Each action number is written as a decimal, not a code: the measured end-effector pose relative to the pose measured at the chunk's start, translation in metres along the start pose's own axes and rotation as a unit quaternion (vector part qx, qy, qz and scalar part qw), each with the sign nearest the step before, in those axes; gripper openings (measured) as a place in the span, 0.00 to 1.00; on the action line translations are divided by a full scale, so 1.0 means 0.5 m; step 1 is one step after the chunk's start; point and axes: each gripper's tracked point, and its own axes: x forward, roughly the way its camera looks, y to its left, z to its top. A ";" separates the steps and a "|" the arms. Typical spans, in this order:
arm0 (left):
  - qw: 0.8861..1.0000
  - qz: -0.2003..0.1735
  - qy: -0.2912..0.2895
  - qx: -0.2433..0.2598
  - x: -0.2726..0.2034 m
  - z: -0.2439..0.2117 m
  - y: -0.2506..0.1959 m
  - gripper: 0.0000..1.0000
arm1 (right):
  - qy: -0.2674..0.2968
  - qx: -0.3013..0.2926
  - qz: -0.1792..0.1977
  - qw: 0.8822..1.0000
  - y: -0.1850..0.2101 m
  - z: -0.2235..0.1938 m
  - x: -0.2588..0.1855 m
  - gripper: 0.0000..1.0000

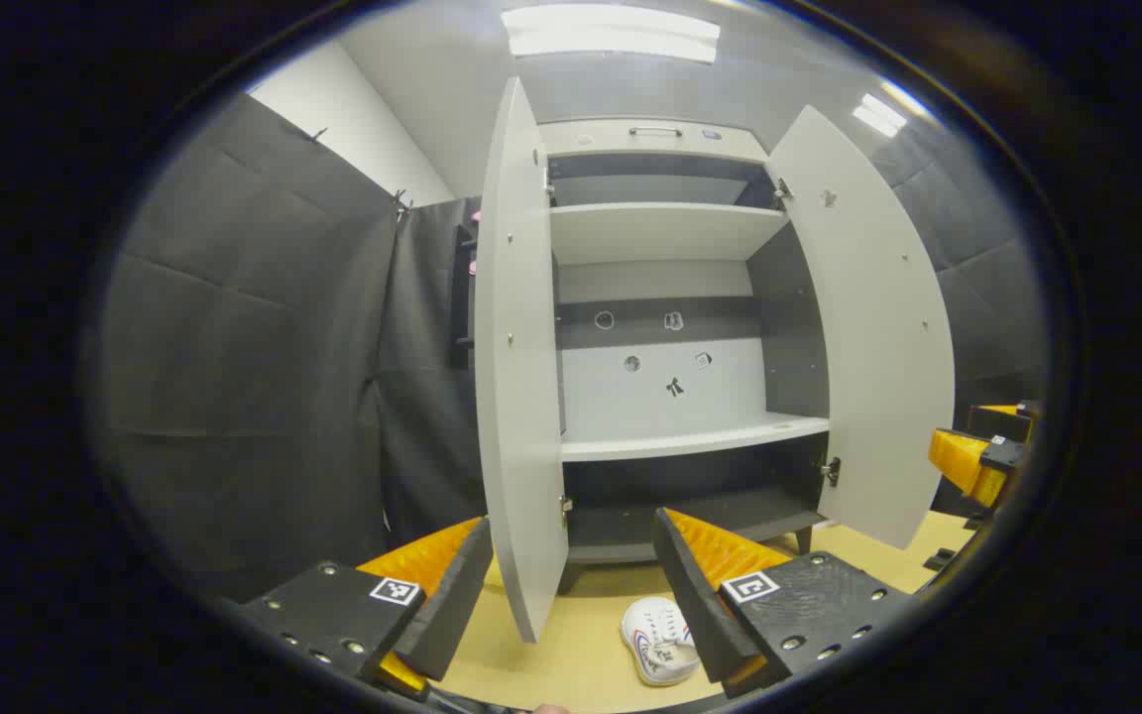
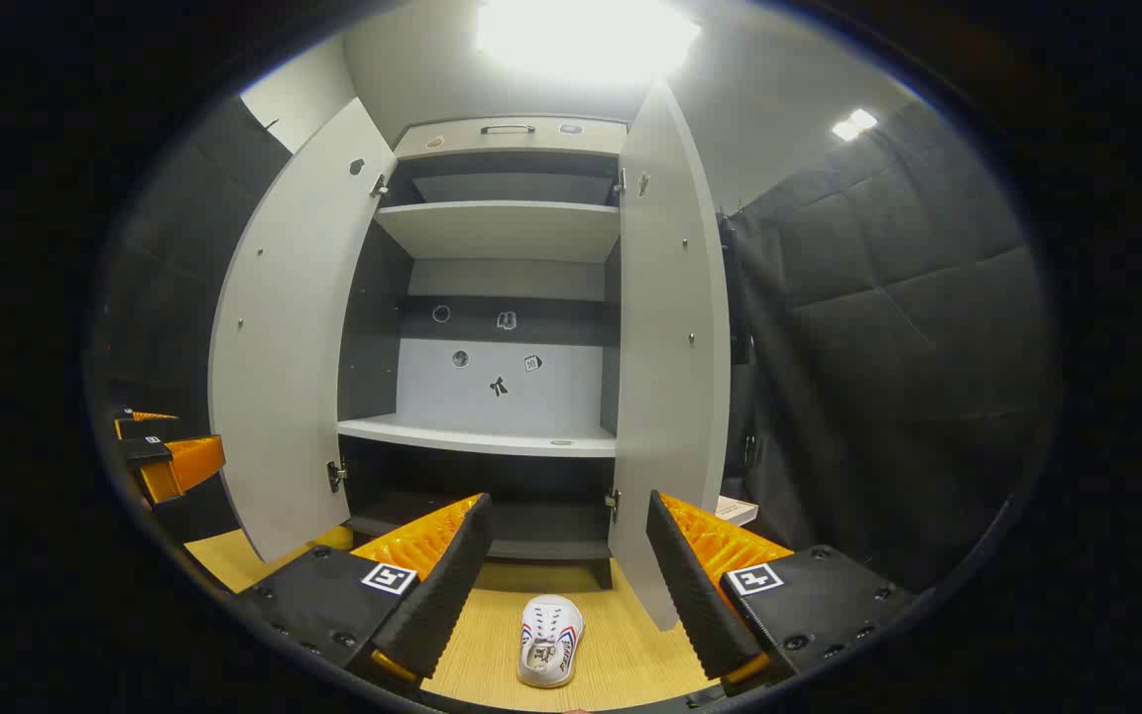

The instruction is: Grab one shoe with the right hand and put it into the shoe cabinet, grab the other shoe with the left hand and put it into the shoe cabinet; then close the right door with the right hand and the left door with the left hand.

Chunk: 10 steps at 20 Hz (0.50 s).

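- Cabinet: both doors swung wide.
- Shoe: on the floor before it.
- Left gripper: jaws released, empty.
- Right gripper: jaws released, empty.

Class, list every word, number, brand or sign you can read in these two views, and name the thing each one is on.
No text can be read.
Shoe: coloured side markings and an insole print, too small to read.
Stickers on the cabinet's back panel: small shapes, too blurred to read.
Square markers on the left gripper and right gripper: black-and-white coded patterns, not words.
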 end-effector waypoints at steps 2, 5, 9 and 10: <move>1.000 -0.001 -0.002 0.002 -0.001 0.001 -0.002 0.94 | 0.002 0.001 0.001 1.000 -0.002 -0.004 0.000 0.98; 1.000 -0.003 -0.003 0.003 -0.002 0.001 -0.006 0.94 | 0.005 0.001 0.003 1.000 0.002 -0.004 0.000 0.97; 1.000 -0.005 -0.006 0.006 -0.001 0.004 -0.009 0.93 | 0.005 0.000 0.006 1.000 0.008 -0.003 0.005 0.98; 1.000 -0.005 -0.006 0.006 0.000 0.005 -0.010 0.94 | 0.005 0.000 0.006 1.000 0.008 -0.004 0.005 0.97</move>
